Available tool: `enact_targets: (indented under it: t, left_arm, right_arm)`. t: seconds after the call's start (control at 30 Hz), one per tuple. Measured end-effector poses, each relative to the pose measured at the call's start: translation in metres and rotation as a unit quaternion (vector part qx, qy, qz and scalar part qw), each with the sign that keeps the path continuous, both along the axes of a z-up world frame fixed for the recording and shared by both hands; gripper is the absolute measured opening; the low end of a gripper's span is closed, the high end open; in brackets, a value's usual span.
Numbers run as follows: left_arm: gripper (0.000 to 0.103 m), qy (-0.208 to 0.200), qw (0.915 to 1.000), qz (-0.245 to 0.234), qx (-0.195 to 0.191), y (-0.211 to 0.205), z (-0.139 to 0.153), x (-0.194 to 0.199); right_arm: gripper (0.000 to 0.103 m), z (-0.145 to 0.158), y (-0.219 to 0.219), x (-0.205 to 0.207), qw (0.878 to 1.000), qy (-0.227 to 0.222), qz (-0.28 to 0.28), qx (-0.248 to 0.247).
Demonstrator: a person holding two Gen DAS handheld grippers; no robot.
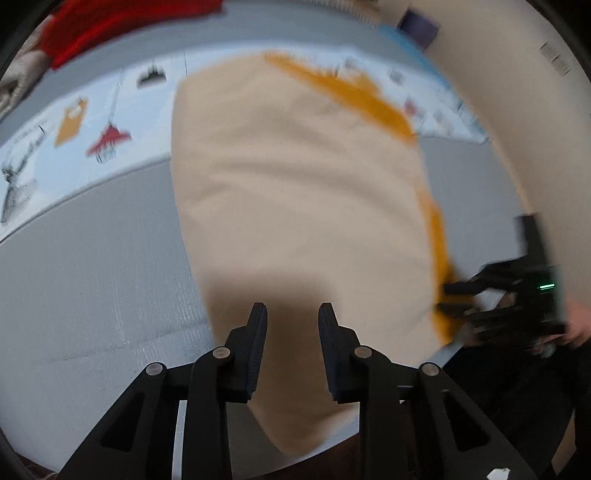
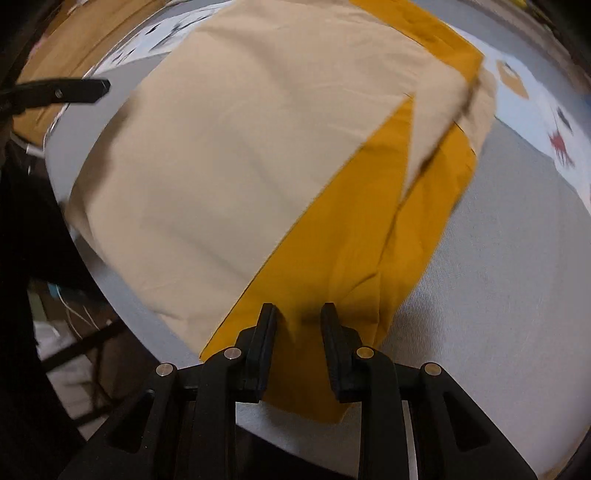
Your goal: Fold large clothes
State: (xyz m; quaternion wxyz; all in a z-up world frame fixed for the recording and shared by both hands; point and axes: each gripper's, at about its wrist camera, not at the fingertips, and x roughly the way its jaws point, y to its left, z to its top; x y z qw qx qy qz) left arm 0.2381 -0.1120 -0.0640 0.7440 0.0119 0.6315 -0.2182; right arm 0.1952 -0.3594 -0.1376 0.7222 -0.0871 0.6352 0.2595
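A large garment lies folded on the grey table, with a beige panel (image 1: 295, 192) on top and mustard fabric (image 2: 351, 251) showing along one side. My left gripper (image 1: 291, 314) hovers over the near end of the beige panel, its jaws apart and nothing between them. My right gripper (image 2: 299, 314) stands over the mustard corner near the table edge, its jaws also apart, with the cloth lying flat beneath them. The left wrist view shows the right gripper (image 1: 447, 297) at the garment's mustard edge. One left finger (image 2: 85, 88) reaches in at the top left of the right wrist view.
The grey table (image 1: 92, 277) carries a pale printed mat (image 1: 74, 125) beyond the garment. A red cloth (image 1: 110, 26) lies at the far left. A hand (image 1: 576, 328) holds the right gripper. The table's rounded edge (image 2: 122, 306) drops to a cluttered floor.
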Motion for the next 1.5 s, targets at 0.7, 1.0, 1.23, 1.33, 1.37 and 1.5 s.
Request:
enact_targets:
  t: [0.7,1.0,1.23,1.33,1.37,1.5]
  left_arm:
    - [0.082,0.159,0.9515,0.201,-0.170,0.073,-0.085,0.103]
    - [0.044,0.085,0.9561,0.196,-0.200,0.061,-0.061,0.115]
    - [0.038,0.011,0.9620,0.197,-0.188,0.087,-0.010,0.128]
    - [0.038,-0.011,0.9596,0.230,-0.162,0.121,-0.004,0.134]
    - [0.038,-0.013,0.9590,0.239,-0.151,0.133,-0.008,0.136]
    - [0.039,0.006,0.9508,0.276,-0.141,0.173,-0.028,0.138]
  right_arm:
    - [0.077,-0.034,-0.046,0.098,0.967,0.082,-0.215,0.108]
    - [0.021,-0.040,-0.050,0.103,0.951,0.084,-0.258,0.152]
    - [0.012,-0.020,-0.020,0.121,0.951,0.038,-0.257,0.169]
    - [0.012,-0.009,0.000,0.138,0.951,0.012,-0.254,0.177]
    - [0.012,-0.006,0.010,0.144,0.950,0.004,-0.252,0.183]
    - [0.012,-0.003,0.033,0.159,0.955,-0.009,-0.242,0.169]
